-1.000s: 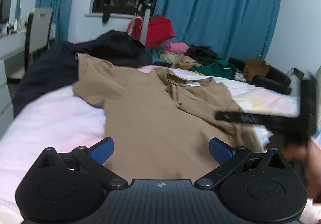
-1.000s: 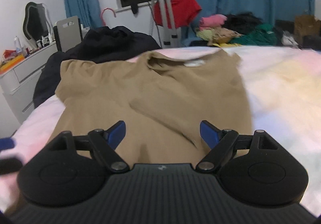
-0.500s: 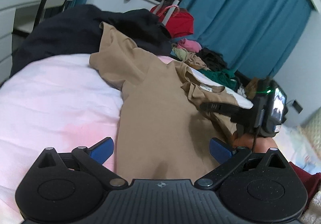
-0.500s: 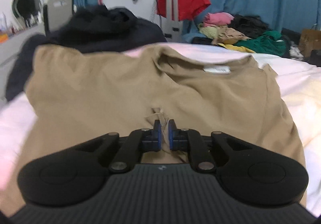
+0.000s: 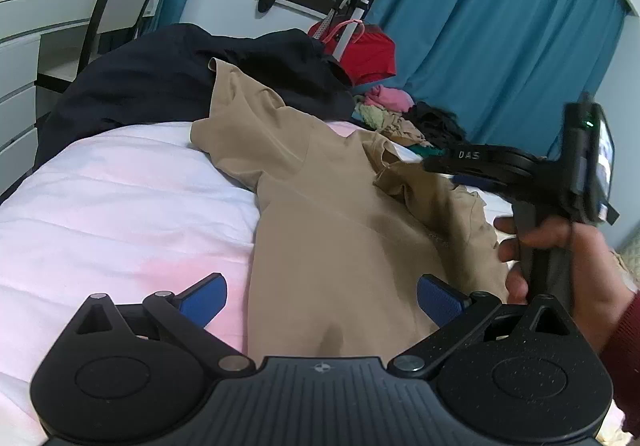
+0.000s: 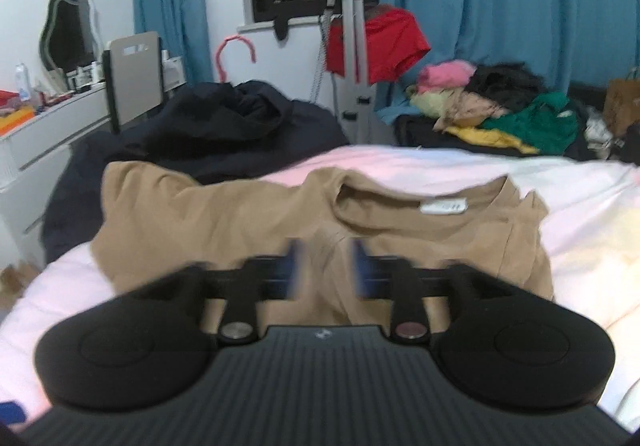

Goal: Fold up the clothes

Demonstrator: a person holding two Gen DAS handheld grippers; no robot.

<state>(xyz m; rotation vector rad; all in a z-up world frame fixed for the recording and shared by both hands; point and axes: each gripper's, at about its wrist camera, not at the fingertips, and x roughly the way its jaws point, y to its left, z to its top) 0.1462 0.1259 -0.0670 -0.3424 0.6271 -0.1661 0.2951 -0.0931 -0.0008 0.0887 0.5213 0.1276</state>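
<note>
A tan T-shirt [image 5: 340,230] lies flat on the pink-white bed [image 5: 120,206], collar and white label [image 6: 443,207] at the far end. Its right sleeve side is bunched inward [image 5: 448,206]. My left gripper [image 5: 322,296] is open and hovers low over the near hem, the shirt's left edge running between its blue pads [image 5: 204,296]. My right gripper [image 6: 324,266] is blurred above the shirt's chest [image 6: 224,214]; its jaws are opening and no cloth is pressed between them. In the left wrist view a hand [image 5: 560,246] holds that right gripper [image 5: 440,164] over the bunched sleeve.
A dark navy garment [image 6: 224,126] is heaped at the bed's far left, partly under the shirt's left sleeve. Beyond the bed are a tripod stand with a red garment [image 6: 376,42], a mixed clothes pile [image 6: 500,106], a white dresser [image 6: 36,150], a chair [image 6: 134,74] and blue curtains.
The right gripper went from open to pinched on a fold of cloth at the chest, and now has parted its jaws and let go. The left gripper rolled and shifted towards the shirt's left edge.
</note>
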